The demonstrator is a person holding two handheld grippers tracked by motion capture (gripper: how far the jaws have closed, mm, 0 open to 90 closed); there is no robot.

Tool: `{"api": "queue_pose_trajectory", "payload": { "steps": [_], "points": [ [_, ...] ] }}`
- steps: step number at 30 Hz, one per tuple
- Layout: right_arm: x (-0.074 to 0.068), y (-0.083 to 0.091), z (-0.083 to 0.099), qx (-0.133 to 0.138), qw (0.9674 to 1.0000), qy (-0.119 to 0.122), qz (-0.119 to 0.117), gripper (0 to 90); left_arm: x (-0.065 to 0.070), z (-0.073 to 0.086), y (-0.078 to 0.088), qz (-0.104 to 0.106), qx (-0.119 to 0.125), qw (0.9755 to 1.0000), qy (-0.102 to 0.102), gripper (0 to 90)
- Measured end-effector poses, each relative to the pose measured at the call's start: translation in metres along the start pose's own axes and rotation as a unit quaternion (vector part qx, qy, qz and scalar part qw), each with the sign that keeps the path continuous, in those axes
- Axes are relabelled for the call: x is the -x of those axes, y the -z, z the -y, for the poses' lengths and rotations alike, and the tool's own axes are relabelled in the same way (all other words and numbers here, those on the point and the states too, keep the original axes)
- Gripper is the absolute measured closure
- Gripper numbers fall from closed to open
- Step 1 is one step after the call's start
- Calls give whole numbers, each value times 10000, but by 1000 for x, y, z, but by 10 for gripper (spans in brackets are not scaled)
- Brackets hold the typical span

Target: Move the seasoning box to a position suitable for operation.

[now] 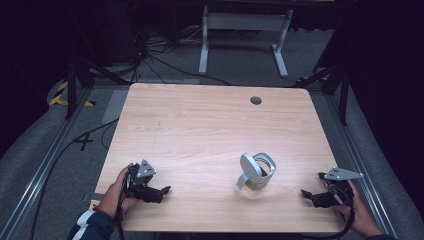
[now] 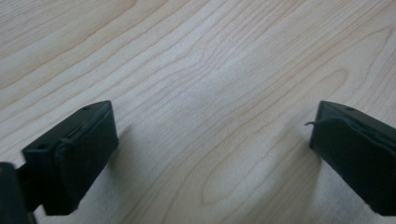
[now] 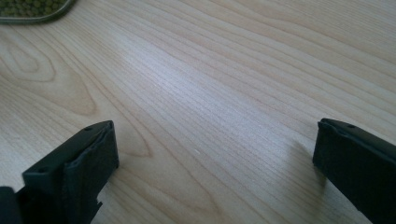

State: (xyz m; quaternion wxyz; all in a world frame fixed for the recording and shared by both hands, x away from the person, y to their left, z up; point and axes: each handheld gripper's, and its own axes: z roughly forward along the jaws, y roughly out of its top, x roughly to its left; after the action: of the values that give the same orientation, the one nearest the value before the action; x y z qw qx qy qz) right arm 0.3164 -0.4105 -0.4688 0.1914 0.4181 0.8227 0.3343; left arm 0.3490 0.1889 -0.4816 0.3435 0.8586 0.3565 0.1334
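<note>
Down at the near edge of the pale wooden table (image 1: pixel 200 125), both hands rest on the top. The left gripper (image 1: pixel 161 192), black with a grey three-cornered plate, sits to the left of the jug (image 1: pixel 257 171), its jaws spread wide over bare, streaky grain. The right gripper (image 1: pixel 309 194) lies to the right of the jug, jaws likewise wide apart and holding nothing. The jug stands between them, nearer the right one: smooth, grey-white, round, with a flat lid tipped up and a curved handle. Beyond it, a small dark round hole (image 1: pixel 256 100) marks the far edge.
</note>
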Motion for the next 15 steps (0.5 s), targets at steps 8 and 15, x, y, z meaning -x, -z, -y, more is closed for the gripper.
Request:
{"api": "queue_pose_trajectory", "payload": {
  "steps": [8, 15],
  "points": [
    [-1, -1, 0, 20, 10000, -48, 28, 0, 2, -3, -3, -34, 19, 10000, 36, 0],
    [-3, 1, 1, 79, 9999, 58, -37, 59, 6, -5, -5, -8, 44, 10000, -5, 4]
  ]
}}
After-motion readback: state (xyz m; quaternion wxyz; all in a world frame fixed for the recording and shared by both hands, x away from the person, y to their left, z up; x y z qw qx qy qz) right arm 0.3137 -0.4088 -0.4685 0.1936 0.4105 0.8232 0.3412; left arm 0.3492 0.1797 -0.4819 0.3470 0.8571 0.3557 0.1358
